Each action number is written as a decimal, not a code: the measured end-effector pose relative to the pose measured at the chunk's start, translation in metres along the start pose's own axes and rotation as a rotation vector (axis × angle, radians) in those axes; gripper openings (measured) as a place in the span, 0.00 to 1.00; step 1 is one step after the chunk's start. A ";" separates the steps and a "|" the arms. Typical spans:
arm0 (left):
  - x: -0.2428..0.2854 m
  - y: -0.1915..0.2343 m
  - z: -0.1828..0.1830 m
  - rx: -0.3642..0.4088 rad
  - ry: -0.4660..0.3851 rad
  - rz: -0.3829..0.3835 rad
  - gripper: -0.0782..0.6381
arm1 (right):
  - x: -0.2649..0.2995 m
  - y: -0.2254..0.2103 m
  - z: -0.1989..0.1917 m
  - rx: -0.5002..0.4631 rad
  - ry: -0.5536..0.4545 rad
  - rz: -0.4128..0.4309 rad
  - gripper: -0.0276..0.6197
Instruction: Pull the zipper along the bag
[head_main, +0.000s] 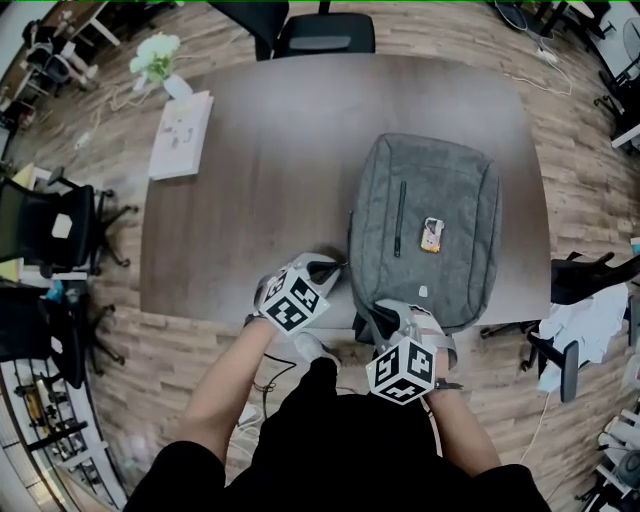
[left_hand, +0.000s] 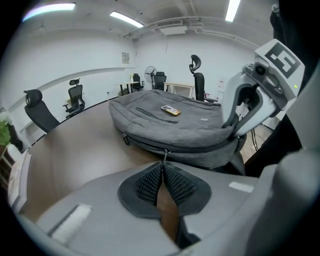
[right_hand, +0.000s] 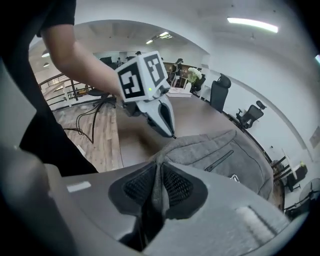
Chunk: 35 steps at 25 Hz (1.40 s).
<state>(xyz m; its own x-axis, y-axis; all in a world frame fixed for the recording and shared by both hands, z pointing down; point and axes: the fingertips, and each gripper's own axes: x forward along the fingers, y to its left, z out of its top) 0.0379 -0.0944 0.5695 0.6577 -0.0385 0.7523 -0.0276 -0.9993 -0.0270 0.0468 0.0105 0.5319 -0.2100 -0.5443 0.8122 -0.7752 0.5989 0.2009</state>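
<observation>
While the table (head_main: 250, 140) was viewed from above, a white box (head_main: 182, 135) was seen lying at its far left, with a plant (head_main: 156, 55) just beyond it. At the near edge, the left gripper (head_main: 336, 266) was held just left of the near left corner of the bag (head_main: 425, 190). Its jaws were drawn almost together, and the thin zipper pull (left_hand: 165, 156) was pinched between the pad tips. To the right of it, the right gripper (head_main: 378, 314) was set at the bag's near end. Its jaws were clamped on a raised fold (right_hand: 156, 175) of the grey fabric, which was pressed between the pads. The bag itself was laid flat on the right half of the table, with its near end at the table's edge and its length running from near to far. On its top, a short zip pocket (head_main: 400, 218) was seen, and a small orange tag (head_main: 432, 235) was lying just right of that.
</observation>
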 end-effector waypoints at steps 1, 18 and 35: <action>0.005 0.007 0.001 0.011 0.012 0.005 0.16 | -0.001 0.000 -0.002 -0.004 -0.002 -0.003 0.12; 0.072 0.111 0.043 0.080 0.063 0.058 0.19 | 0.010 -0.022 -0.012 -0.104 -0.052 -0.066 0.12; -0.099 0.077 0.033 -0.547 -0.544 0.345 0.13 | 0.075 -0.127 0.093 0.300 -0.335 -0.080 0.25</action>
<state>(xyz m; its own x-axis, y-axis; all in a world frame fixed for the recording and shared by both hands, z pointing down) -0.0040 -0.1674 0.4711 0.8126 -0.4771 0.3347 -0.5617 -0.7943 0.2315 0.0739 -0.1607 0.5169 -0.2850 -0.7714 0.5690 -0.9248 0.3773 0.0482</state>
